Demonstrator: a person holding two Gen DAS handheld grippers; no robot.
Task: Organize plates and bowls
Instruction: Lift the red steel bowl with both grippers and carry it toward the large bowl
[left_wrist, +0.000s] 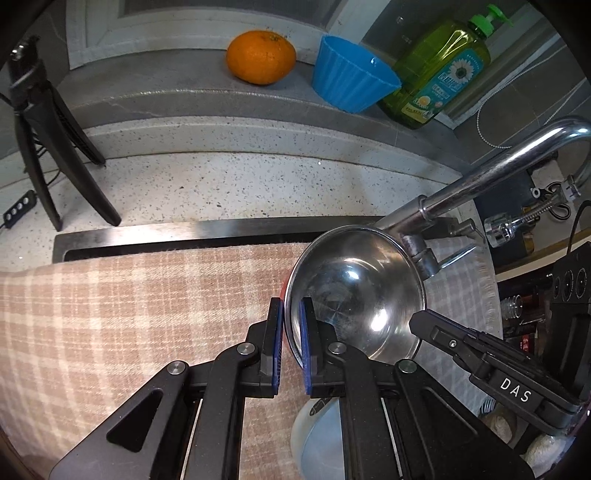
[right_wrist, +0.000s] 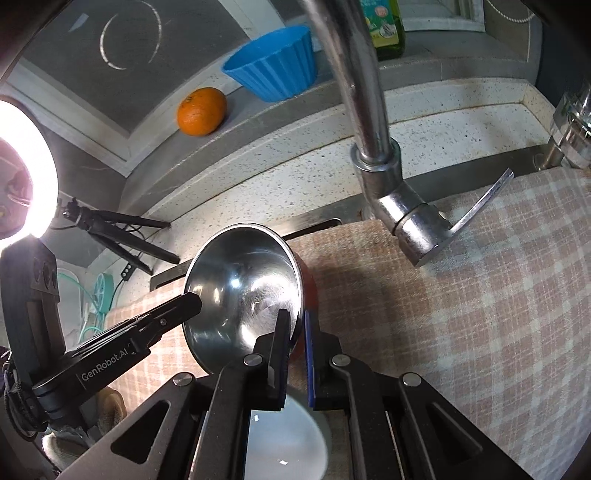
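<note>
Both grippers have the steel bowl (left_wrist: 354, 291) by its rim: the left gripper (left_wrist: 291, 332) pinches the left edge, low centre in its view, and the right gripper (right_wrist: 295, 339) is clamped on the opposite edge. The bowl sits tilted above a checked cloth (left_wrist: 147, 295). A white plate (right_wrist: 288, 443) peeks out bottom centre. On the ledge up top sit an orange (left_wrist: 261, 56), a blue ribbed cup (left_wrist: 351, 74) and a dish soap bottle (left_wrist: 443, 70).
</note>
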